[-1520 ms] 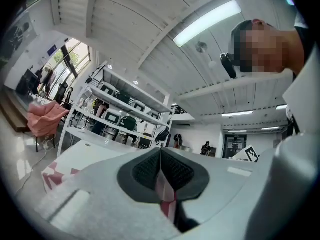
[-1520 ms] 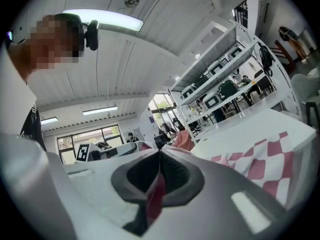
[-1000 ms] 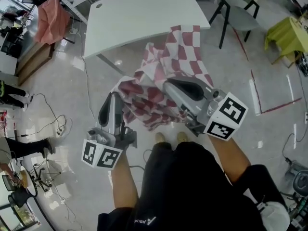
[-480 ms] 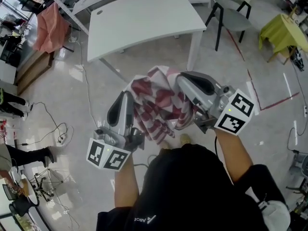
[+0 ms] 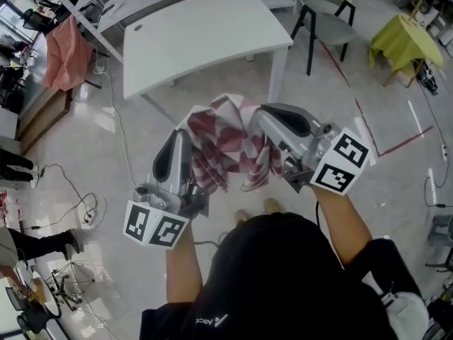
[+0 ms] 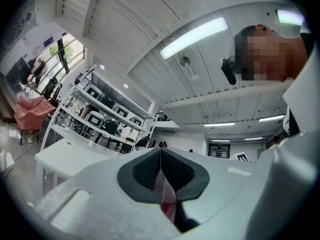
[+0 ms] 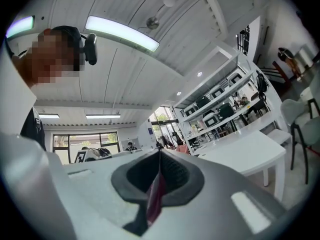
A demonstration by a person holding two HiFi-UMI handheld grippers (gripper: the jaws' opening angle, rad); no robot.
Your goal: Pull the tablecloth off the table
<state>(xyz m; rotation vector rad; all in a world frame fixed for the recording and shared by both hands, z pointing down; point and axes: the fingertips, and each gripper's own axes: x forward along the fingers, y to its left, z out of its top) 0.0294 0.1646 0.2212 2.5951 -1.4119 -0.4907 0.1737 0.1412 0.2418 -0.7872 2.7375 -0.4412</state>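
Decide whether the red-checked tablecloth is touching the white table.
Apart. The head view shows the tablecloth bunched between the left gripper and right gripper, both shut on it, with floor visible between it and the table.

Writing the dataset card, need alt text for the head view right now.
Seen from above, a person holds a bunched red-and-white checked tablecloth in mid-air, pinched in the shut left hand-held gripper and right hand-held gripper. Beyond it stands the uncovered white table on a glossy floor, with a chair to its right.

White brand lettering (image 5: 212,324) on black shirt (image 5: 283,275), too small to read
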